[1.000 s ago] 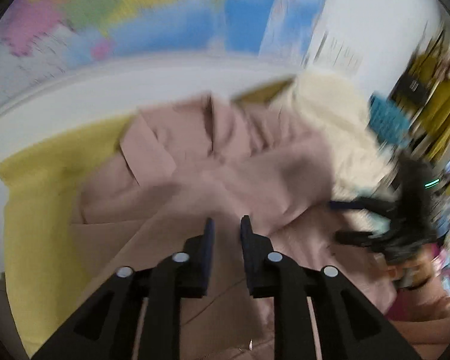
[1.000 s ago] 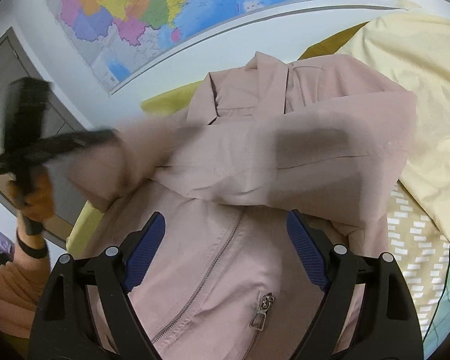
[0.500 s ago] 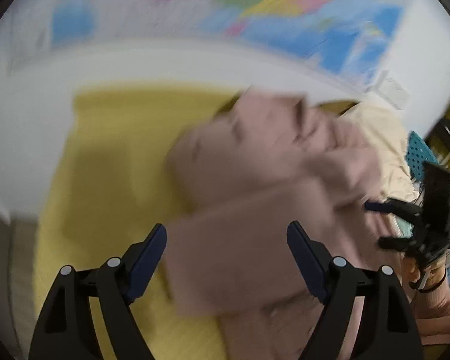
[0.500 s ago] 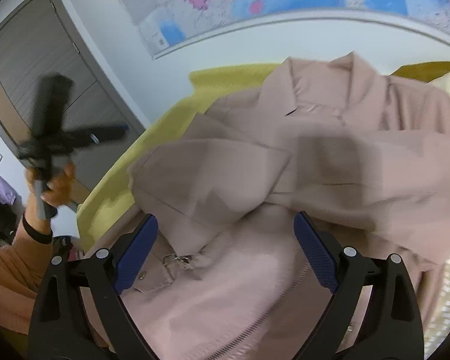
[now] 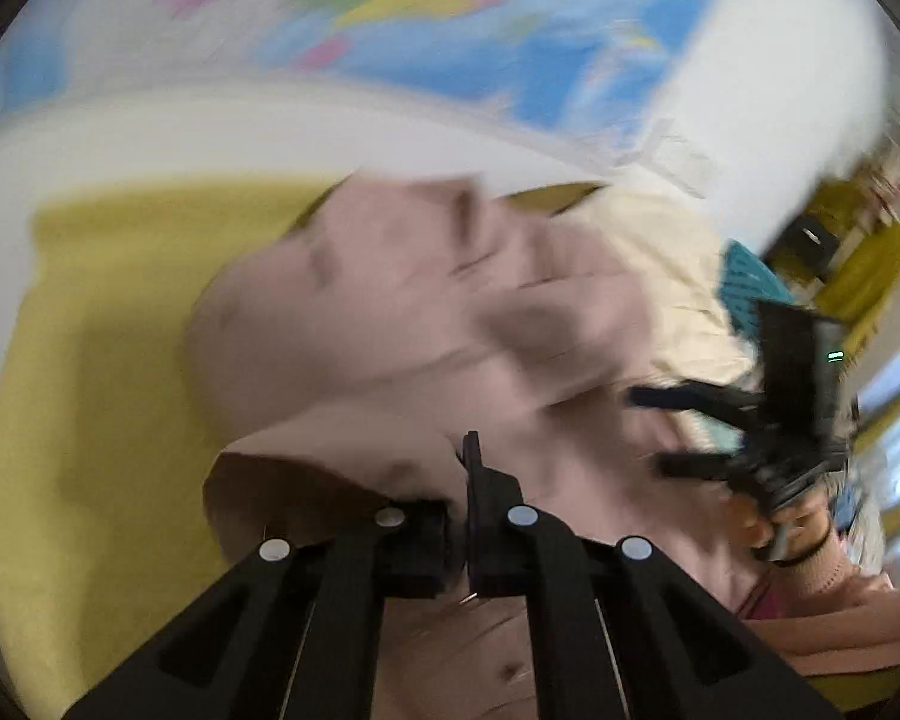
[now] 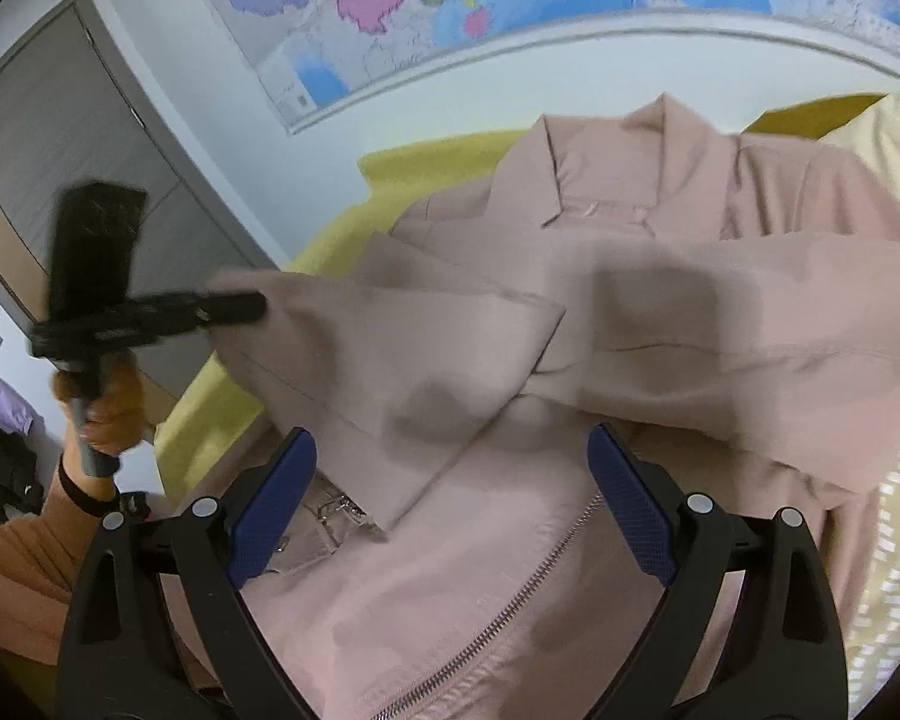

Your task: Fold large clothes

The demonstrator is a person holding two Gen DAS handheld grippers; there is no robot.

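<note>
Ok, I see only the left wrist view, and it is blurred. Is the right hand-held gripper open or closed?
Observer: Open. In the right wrist view, the right hand-held gripper has its jaws wide apart over the pink jacket and holds nothing.
Operator: And where does my left one grip?
Observer: The left hand-held gripper is at the end of the sleeve, which lies across the chest.
Operator: Is the front zipped?
Observer: The zipper looks closed along the part that shows.
</note>
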